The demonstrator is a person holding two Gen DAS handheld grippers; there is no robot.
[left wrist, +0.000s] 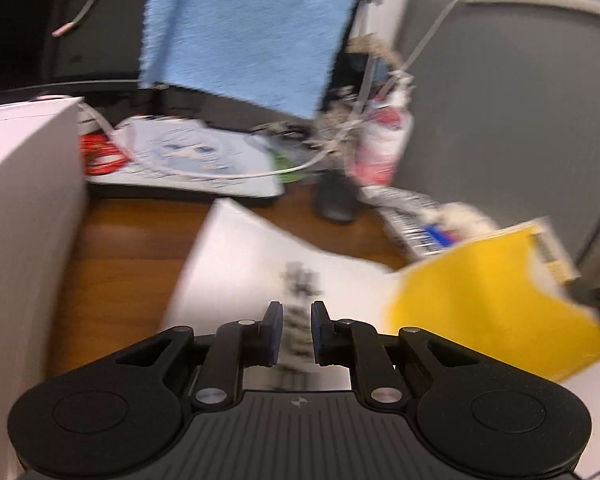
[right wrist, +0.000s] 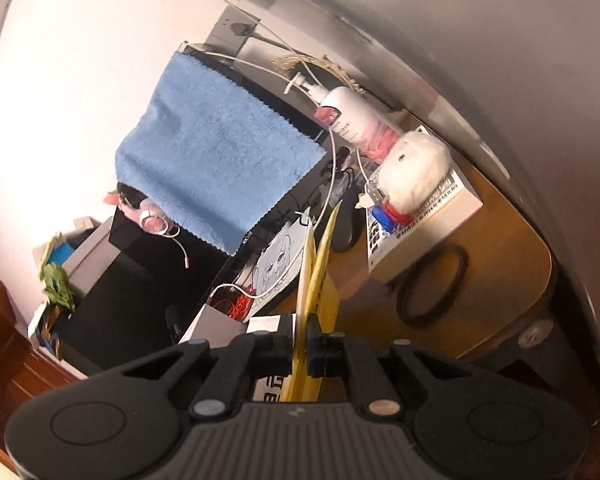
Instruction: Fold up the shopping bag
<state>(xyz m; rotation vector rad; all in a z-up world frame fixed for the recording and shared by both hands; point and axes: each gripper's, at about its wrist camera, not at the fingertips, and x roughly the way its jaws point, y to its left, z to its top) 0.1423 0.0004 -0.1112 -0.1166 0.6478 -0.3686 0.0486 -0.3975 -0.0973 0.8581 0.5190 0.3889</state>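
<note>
Wooden worktop carries a white sheet only the left view shows. Yellow shopping bag hangs edge-on, pinched in the right hand-held gripper; the left hand-held gripper gapes narrowly, empty.

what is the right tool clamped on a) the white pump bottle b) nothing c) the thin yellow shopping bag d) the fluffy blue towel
c: in the right wrist view the right tool has its two fingers pressed against an edge of the thin yellow shopping bag, which stands up between them; the fluffy blue towel and white pump bottle sit well behind, untouched.
</note>
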